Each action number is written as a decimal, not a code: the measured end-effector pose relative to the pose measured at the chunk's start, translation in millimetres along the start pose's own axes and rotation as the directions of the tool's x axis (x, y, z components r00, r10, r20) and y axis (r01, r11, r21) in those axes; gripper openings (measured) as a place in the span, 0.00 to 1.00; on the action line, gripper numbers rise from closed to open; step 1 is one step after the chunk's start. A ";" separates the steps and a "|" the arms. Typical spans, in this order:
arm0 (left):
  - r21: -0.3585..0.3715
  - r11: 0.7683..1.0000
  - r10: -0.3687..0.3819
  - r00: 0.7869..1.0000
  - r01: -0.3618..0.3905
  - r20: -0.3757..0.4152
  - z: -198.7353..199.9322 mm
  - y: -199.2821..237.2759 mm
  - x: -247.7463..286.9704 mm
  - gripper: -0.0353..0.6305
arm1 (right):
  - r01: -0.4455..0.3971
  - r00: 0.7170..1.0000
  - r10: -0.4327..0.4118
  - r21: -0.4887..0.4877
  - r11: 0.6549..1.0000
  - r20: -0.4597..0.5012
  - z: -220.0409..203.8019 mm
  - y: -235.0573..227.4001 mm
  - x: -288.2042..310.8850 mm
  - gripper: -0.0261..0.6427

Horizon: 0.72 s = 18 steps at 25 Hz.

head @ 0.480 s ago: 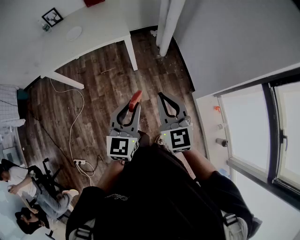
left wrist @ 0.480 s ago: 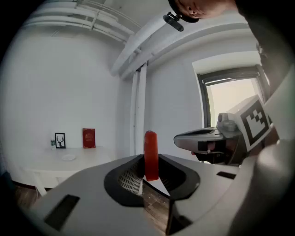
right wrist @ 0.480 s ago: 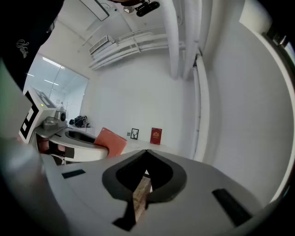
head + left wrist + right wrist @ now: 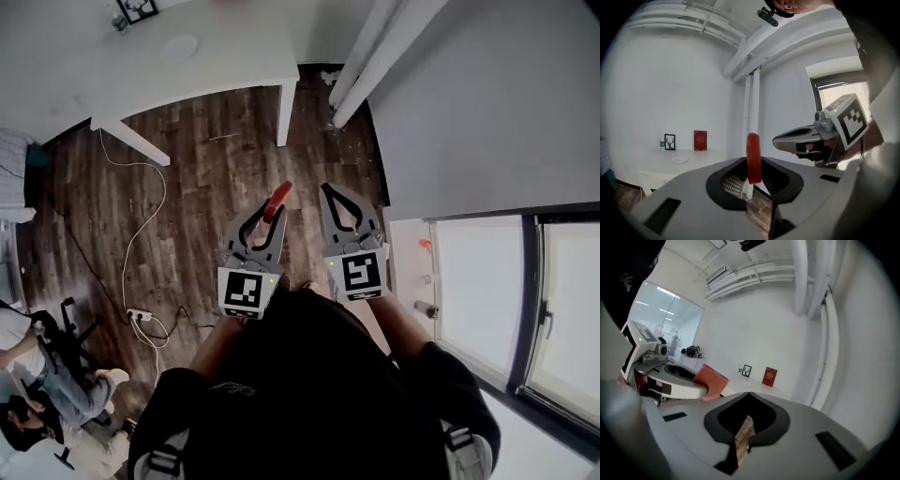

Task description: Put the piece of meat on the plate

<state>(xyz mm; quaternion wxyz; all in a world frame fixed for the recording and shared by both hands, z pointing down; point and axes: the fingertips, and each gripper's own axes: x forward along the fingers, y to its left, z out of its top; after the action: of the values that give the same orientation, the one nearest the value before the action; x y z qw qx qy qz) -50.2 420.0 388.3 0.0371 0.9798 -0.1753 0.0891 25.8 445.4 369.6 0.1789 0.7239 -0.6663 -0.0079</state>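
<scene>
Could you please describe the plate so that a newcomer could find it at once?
Start at the white table against the far wall. On its top, in front of a framed deer picture and a red card, lies the plate: the only flat, round, white thing there, while its neighbours stand upright.

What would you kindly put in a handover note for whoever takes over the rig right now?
Left tongs: shut on the piece of meat, which stands on edge between the jaws, held out over the wooden floor.
Right tongs: shut and empty, level beside the left.
Plate: bare, on the white table ahead, well clear of both tongs.
Done: the meat is gripped and in the air.
Left: carry it to the table, lower it onto the plate, open the left tongs.
</scene>
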 end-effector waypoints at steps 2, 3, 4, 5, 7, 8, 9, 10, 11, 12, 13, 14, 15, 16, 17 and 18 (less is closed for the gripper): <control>-0.010 1.000 0.000 1.000 0.000 -0.001 -3.0 19.4 -4.7 0.18 | -0.022 0.999 0.021 -0.053 0.998 -0.024 5.0 12.9 17.7 0.07; -0.010 1.000 0.005 1.000 -0.005 -0.003 -5.2 30.3 -9.2 0.18 | -0.035 0.999 0.032 -0.070 0.997 -0.037 7.9 20.4 25.2 0.07; -0.007 1.000 0.017 1.000 -0.017 -0.003 -7.4 43.0 -14.1 0.18 | -0.047 0.998 0.043 -0.077 0.996 -0.049 10.2 27.4 32.5 0.07; -0.005 0.999 0.038 0.999 -0.038 -0.001 -8.9 58.2 -18.1 0.18 | -0.055 0.997 0.051 -0.079 0.995 -0.058 11.9 32.5 40.9 0.07; -0.020 0.995 0.096 0.995 -0.096 0.008 -10.1 93.5 -22.0 0.18 | -0.066 0.996 0.060 -0.094 0.993 -0.063 16.2 37.4 61.5 0.07; -0.036 0.992 0.123 0.992 -0.122 0.007 -11.3 109.1 -24.2 0.18 | -0.075 0.996 0.068 -0.108 0.991 -0.062 18.4 40.1 71.2 0.07; -0.050 0.988 0.145 0.989 -0.145 0.002 -13.4 121.5 -27.9 0.18 | -0.090 0.995 0.083 -0.120 0.989 -0.061 20.0 44.4 79.2 0.07; -0.056 0.985 0.164 0.986 -0.164 -0.004 -15.8 131.4 -32.8 0.18 | -0.111 0.993 0.104 -0.127 0.986 -0.062 21.1 50.0 86.3 0.07; -0.057 0.981 0.183 0.983 -0.183 -0.008 -17.8 140.1 -38.0 0.18 | -0.136 0.990 0.129 -0.130 0.982 -0.065 21.8 55.8 93.5 0.07; -0.056 0.978 0.202 0.979 -0.203 -0.011 -19.2 148.5 -42.3 0.18 | -0.161 0.986 0.153 -0.130 0.978 -0.069 22.4 60.9 101.2 0.07; -0.057 0.974 0.221 0.975 -0.221 -0.014 -20.2 156.8 -45.2 0.18 | -0.181 0.982 0.173 -0.129 0.975 -0.072 23.3 64.8 109.3 0.07; -0.063 0.969 0.238 0.971 -0.238 -0.016 -21.2 164.9 -46.7 0.18 | -0.196 0.980 0.188 -0.126 0.973 -0.073 24.6 67.6 117.7 0.07; -0.071 0.965 0.252 0.968 -0.253 -0.021 -22.5 173.0 -47.3 0.18 | -0.207 0.977 0.199 -0.124 0.971 -0.072 26.7 69.8 126.3 0.07; -0.081 0.961 0.264 0.964 -0.265 -0.027 -23.8 181.1 -47.3 0.18 | -0.216 0.975 0.209 -0.124 0.968 -0.068 29.7 72.0 135.2 0.07; -0.088 0.957 0.275 0.961 -0.278 -0.035 -25.4 189.0 -47.1 0.18 | -0.227 0.973 0.221 -0.127 0.966 -0.061 33.3 74.2 144.7 0.07; -0.092 0.952 0.288 0.957 -0.291 -0.044 -27.5 196.5 -46.6 0.18 | -0.239 0.971 0.233 -0.133 0.962 -0.054 36.3 76.4 154.7 0.07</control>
<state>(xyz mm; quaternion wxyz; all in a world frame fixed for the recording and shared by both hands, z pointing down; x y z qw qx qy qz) -166.4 254.7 414.7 0.0739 0.9391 -0.3205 0.0999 -39.4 283.0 391.3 0.2408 0.6252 -0.7421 -0.0190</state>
